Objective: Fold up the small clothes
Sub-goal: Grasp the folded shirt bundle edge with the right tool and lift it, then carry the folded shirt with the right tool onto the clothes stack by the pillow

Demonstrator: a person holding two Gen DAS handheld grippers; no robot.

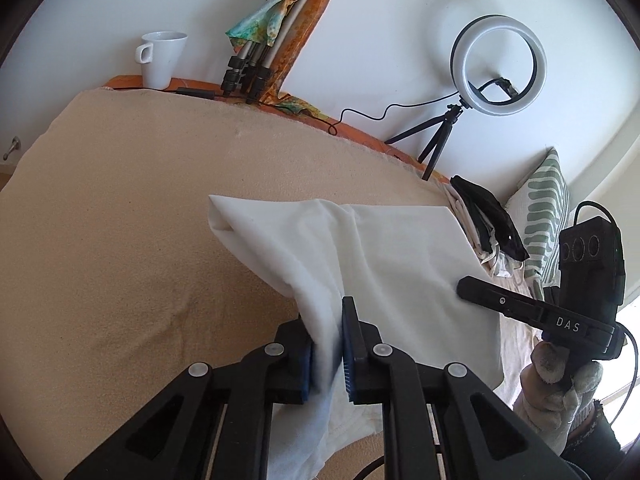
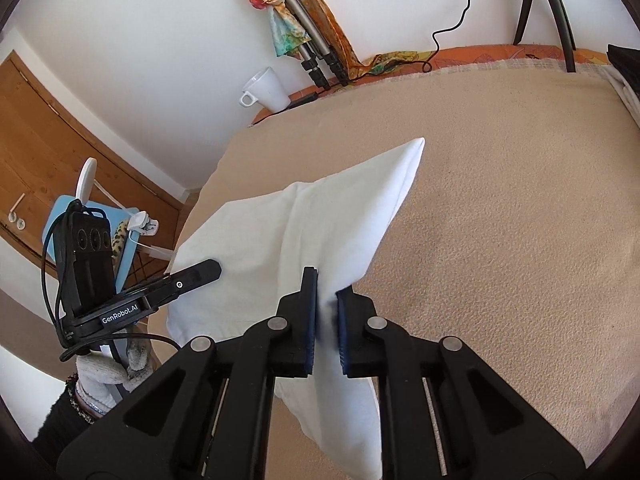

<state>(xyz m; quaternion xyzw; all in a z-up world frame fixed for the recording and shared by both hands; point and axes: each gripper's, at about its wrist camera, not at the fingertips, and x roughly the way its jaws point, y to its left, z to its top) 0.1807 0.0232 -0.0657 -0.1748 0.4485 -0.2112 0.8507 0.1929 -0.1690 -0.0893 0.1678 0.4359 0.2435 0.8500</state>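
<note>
A white cloth (image 1: 380, 248) hangs stretched between both grippers above the beige blanket (image 1: 120, 220). My left gripper (image 1: 327, 320) is shut on one near corner of the cloth, with fabric bunched between its blue pads. In the right wrist view my right gripper (image 2: 326, 292) is shut on the other near corner of the white cloth (image 2: 320, 216). The cloth's far edge still rests on the blanket (image 2: 500, 200). Each gripper shows in the other's view: the right gripper (image 1: 464, 286) at the cloth's right edge, the left gripper (image 2: 212, 270) at its left edge, both held by gloved hands.
A white mug (image 1: 162, 58), folded tripods (image 1: 256, 68) with a colourful scarf, and a ring light (image 1: 496, 66) with its cable stand along the far edge. A pile of dark and light clothes (image 1: 492, 220) and a striped cushion (image 1: 548, 208) lie at the right. A wooden door (image 2: 48, 152) is left.
</note>
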